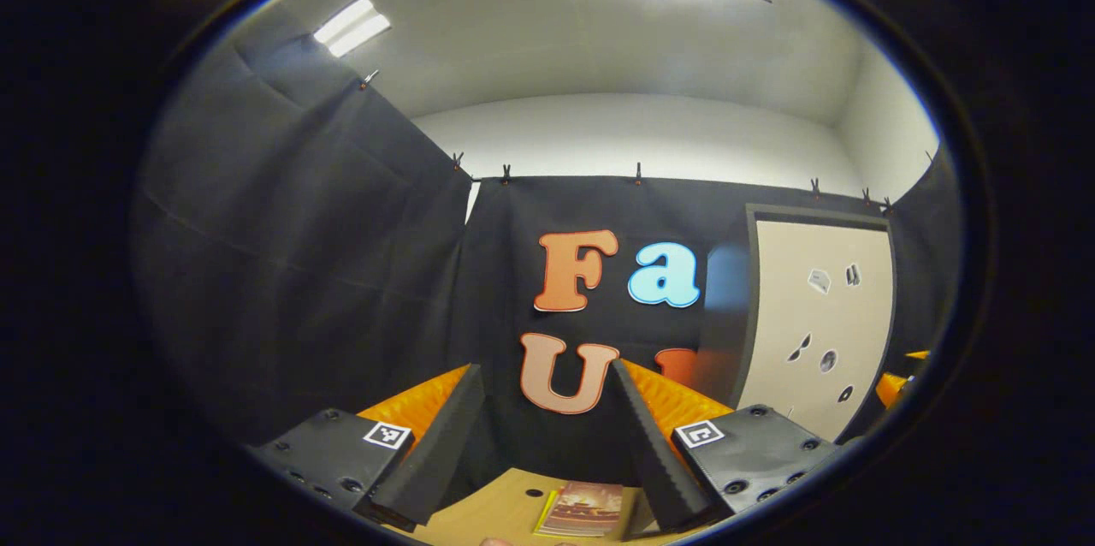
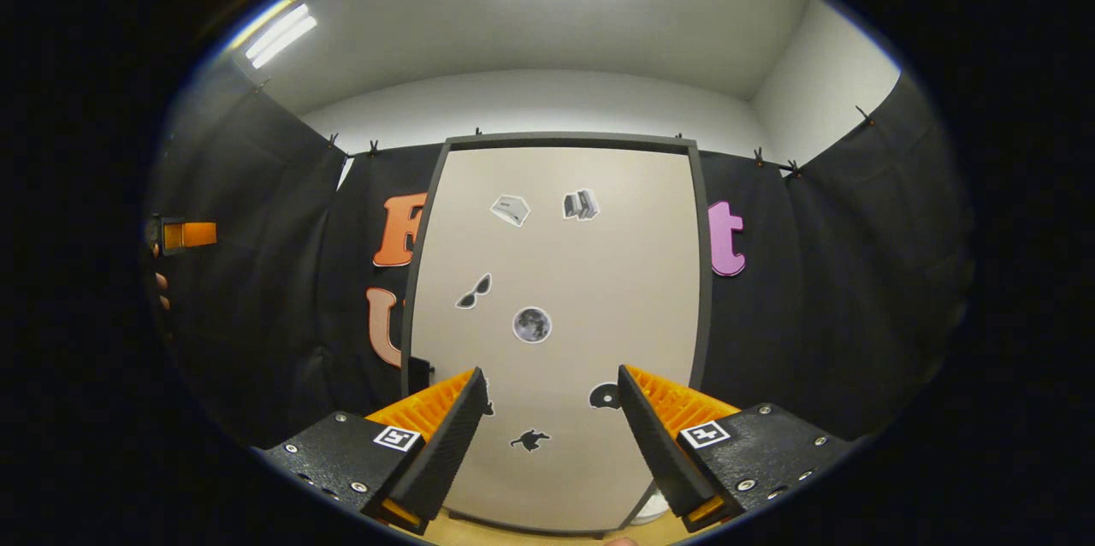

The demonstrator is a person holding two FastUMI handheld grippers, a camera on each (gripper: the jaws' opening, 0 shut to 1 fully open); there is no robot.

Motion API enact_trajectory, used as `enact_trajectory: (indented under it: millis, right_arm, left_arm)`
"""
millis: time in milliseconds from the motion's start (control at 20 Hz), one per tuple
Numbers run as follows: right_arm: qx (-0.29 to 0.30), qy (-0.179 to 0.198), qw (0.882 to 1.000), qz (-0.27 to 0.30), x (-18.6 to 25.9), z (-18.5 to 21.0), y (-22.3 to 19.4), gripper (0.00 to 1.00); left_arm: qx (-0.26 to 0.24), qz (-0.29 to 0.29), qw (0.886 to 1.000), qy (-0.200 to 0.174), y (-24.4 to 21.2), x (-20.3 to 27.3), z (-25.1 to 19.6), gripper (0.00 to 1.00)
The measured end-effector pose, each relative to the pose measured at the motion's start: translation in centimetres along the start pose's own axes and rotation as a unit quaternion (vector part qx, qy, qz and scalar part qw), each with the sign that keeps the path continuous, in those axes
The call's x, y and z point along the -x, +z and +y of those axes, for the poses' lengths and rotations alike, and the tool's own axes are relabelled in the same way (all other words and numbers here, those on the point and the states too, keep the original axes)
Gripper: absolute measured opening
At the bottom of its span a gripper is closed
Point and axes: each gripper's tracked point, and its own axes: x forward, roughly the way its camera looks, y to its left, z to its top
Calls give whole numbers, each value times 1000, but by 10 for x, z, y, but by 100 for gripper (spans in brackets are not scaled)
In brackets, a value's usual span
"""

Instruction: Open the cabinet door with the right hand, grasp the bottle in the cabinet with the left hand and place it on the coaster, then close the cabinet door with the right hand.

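Gaping wide w/ nothing between the jaws, the right gripper [image 2: 547,443] sits at the bottom of the right gripper view, aimed square at the tall beige cabinet door w/ dark grey frame [image 2: 556,272], which fills the centre of that view and looks closed. Small stickers dot the door face; no handle or knob can be made out, and the dark stub at the door's lower left edge is too small to identify. Left gripper [image 1: 547,443] is likewise spread wide and empty at the bottom of the left gripper view, pointing at the black cloth booth wall [image 1: 299,272]; the same door sits at centre right of that view. Below the left jaws lies the light wooden tabletop [image 1: 505,503], w/ a small square reddish-brown printed coaster [image 1: 586,510] at bottom centre.

The bottle can't be made out; judging by the task it's inside the cabinet, behind the closed door. Task looks barely started, door opening not yet done.

Risks from here:
- No clear grip point on the door, so the right jaws may slide off the flat panel or pinch the frame instead of the opening edge.
- Hinge side can't be told; pulling the wrong edge gets nowhere.
- Left gripper sits near the door's left side, so a swinging door could knock it.
- Bottle position unknown, so a blind reach could tip it.
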Motion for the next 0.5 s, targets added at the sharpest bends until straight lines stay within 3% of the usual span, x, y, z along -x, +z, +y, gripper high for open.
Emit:
enact_trajectory:
  millis: [200, 500]
  right_arm:
    - [-8, 33, 999, 10, -17, 41, -11, 95]
    - [-13, 65, 997, 44, -51, 97, -35, 95]
  left_arm:
    - [-8, 12, 1000, 5, -10, 8, 17, 96]
    - [-14, 26, 998, 49, -19, 25, 68, 96]
